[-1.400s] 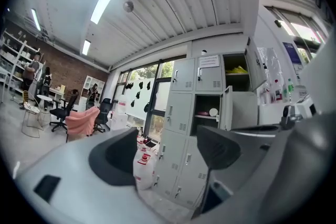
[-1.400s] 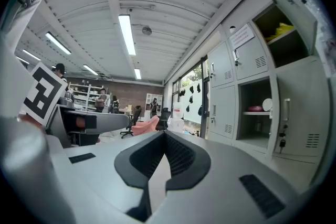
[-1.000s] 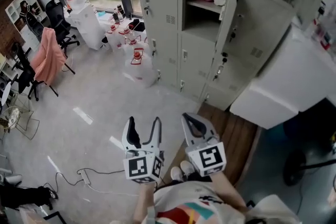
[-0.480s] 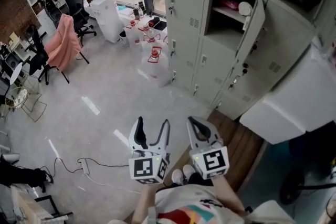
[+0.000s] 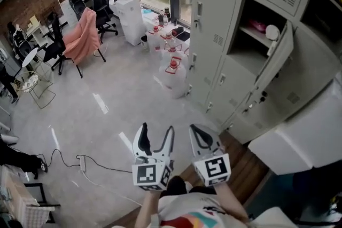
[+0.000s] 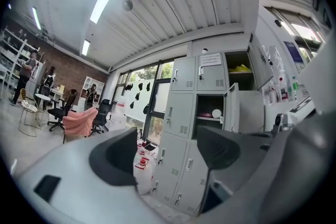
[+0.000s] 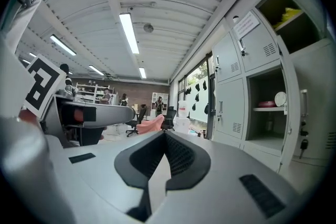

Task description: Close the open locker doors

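Observation:
A bank of grey lockers [image 5: 214, 34] fills the upper right of the head view. One middle compartment [image 5: 255, 29] stands open, its door [image 5: 278, 59] swung out to the right, with a pink thing and a white round thing on the shelf. The left gripper view shows that open compartment [image 6: 211, 111], its door [image 6: 231, 107], and another open one above holding something yellow [image 6: 239, 66]. My left gripper [image 5: 155, 138] is open and empty, low in the head view and well short of the lockers. Beside it my right gripper [image 5: 202, 135] is shut on nothing.
A large white box-shaped unit [image 5: 302, 139] juts out at the right, below the lockers. Water jugs [image 5: 173, 69] stand by the window. Office chairs, one draped in pink cloth [image 5: 81, 42], are at the left. A cable [image 5: 80, 162] lies on the floor. Wooden flooring [image 5: 243, 171] runs at my feet.
The head view has swung left, so the lockers have slid to the right in the picture and more of the office shows. Both grippers keep the same stance.

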The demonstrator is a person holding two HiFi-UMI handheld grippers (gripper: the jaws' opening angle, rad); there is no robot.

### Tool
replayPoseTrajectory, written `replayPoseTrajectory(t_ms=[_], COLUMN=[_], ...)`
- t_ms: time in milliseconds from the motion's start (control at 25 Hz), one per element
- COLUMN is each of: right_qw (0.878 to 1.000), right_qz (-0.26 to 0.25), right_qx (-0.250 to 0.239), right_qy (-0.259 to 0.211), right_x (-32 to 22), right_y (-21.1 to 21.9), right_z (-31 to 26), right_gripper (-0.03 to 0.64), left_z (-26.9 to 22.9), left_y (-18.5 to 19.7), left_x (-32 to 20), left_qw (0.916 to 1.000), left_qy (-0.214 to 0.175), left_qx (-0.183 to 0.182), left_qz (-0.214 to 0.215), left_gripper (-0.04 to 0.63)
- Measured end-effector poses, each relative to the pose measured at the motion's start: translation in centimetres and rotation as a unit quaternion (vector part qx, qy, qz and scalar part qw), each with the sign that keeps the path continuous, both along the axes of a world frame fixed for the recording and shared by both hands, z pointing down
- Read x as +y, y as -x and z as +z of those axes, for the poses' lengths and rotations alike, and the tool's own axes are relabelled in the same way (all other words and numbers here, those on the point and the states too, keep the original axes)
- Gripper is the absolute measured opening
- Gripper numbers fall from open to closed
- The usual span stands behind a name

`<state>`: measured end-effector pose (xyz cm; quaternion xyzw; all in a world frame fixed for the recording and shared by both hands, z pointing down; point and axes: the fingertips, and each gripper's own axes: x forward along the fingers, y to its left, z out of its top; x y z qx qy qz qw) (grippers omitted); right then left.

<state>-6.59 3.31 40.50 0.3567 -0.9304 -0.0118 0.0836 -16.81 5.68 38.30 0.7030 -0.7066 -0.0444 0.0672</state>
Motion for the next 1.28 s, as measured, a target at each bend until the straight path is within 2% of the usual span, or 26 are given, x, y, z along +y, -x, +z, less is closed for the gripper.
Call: replayPoseTrajectory(t_ms=[200,320,440,680,800,1000,1160,1280], right_qw=[0.999,0.999,1.0,1.0,1.0,1.0,1.0,1.0], right_qz=[-0.04,-0.04,-0.031,-0.021,-0.009,-0.005,0.0,0.002], right_qx=[0.01,0.006,0.004,0.01,0.007,0.008,-0.003,0.0], right_qy=[0.003,0.001,-0.002,-0.003,0.014,0.001,0.0,0.013], right_x=[-1.7,-3.4,-6.2,-12.0,-14.9,-19.2,-20.9,-21.4], right_y=[1.4,1.9,3.1,7.6,9.9,15.1,18.0,19.3], right_z=[1.6,2.1,3.9,8.1,8.9,9.1,9.0,9.7], right_gripper=[0.006,0.006,0.006,0.006,0.006,0.006,0.006,0.006], left_z=[1.0,1.3,2.7,7.3,7.6,7.9,7.6,7.7], left_y=[1.8,2.6,3.7,8.1,10.3,14.8,17.5,18.8], left_x=[-2.0,-3.7,-6.5,-12.8,-15.7,-19.9,-21.7,-22.8], left_qw=[0.9994,0.9993,0.9994,0.9999,1.0,0.9999,0.9996,0.9996], left_qy=[-0.001,-0.007,-0.016,0.0,0.003,-0.001,-0.01,-0.013], left_qx=[0.013,0.012,0.001,0.004,0.0,-0.005,-0.012,0.002], left_qz=[-0.031,-0.036,-0.029,-0.012,-0.002,0.011,0.024,0.027], left_gripper=[0.333,0.333,0.333,0.333,0.333,0.333,0.333,0.333])
